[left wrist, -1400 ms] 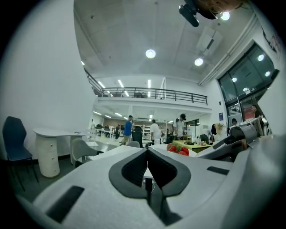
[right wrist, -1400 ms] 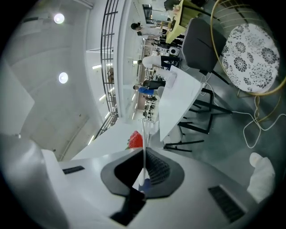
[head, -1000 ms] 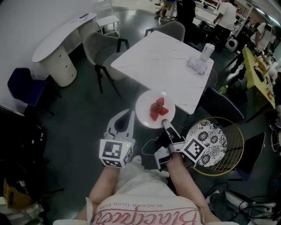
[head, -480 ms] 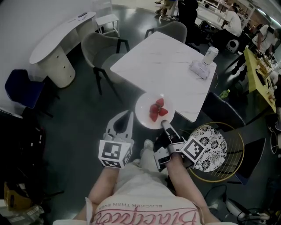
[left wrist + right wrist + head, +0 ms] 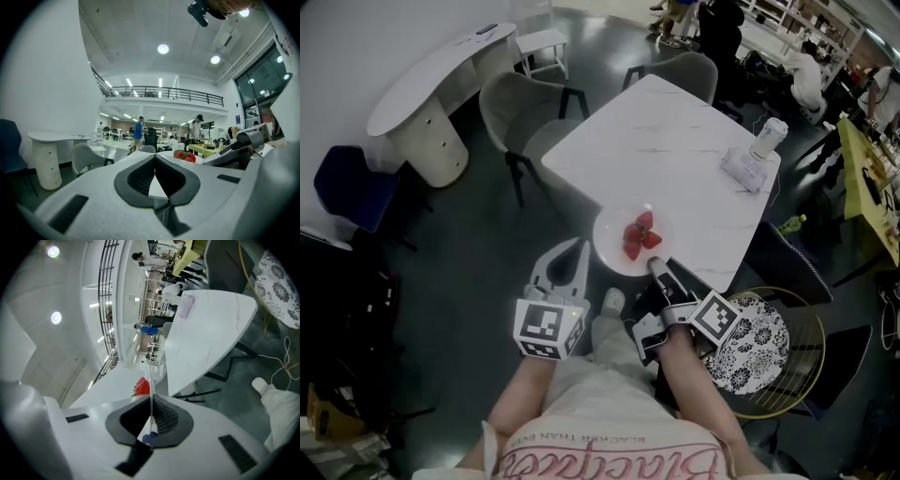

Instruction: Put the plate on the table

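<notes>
A round white plate (image 5: 623, 246) carrying several red strawberries (image 5: 638, 234) hovers at the near edge of the white marble table (image 5: 666, 150). My right gripper (image 5: 657, 266) is shut on the plate's near rim. In the right gripper view the plate (image 5: 150, 376) shows edge-on as a thin white line between the jaws of the right gripper (image 5: 151, 401), with a strawberry (image 5: 143, 386) behind it. My left gripper (image 5: 575, 247) hangs left of the plate, shut and empty. In the left gripper view the left gripper (image 5: 154, 159) has its jaws closed, and the strawberries (image 5: 185, 156) lie beyond.
A white bottle on a folded cloth (image 5: 754, 159) sits at the table's far right. Grey chairs (image 5: 517, 108) stand left of and behind the table. A wire chair with a patterned cushion (image 5: 755, 337) is at my right. A curved white counter (image 5: 427, 89) and a blue chair (image 5: 347, 183) lie left.
The person has stepped nearer the table, one foot now showing below. The plate stays in the right gripper at the table's near edge. The left gripper keeps its place.
</notes>
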### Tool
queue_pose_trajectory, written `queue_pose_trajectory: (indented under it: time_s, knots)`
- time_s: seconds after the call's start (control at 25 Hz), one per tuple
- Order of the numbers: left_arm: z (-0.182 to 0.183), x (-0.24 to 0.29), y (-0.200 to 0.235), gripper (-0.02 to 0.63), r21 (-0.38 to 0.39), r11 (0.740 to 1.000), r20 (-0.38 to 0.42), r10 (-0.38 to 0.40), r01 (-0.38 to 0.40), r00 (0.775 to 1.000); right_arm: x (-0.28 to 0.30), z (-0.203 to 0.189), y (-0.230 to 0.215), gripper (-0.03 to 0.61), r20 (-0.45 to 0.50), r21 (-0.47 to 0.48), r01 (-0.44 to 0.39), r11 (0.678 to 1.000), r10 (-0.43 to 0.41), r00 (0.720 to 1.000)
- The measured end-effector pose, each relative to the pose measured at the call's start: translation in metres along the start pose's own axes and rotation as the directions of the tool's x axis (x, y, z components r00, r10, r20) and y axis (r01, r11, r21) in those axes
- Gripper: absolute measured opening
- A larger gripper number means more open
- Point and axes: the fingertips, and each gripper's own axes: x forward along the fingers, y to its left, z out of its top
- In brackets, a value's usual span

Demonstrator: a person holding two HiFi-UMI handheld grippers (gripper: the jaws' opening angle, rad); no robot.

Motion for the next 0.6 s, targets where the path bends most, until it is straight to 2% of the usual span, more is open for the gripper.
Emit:
queue_pose_trajectory:
  time_s: [0.6]
  knots:
    - [0.009, 0.134, 0.087, 0.003, -0.005, 0.995, -0.051, 0.101, -0.101, 0.994, 0.173, 0.068, 0.010, 0.011, -0.147, -0.042, 0.011, 0.999, -0.017, 0.989]
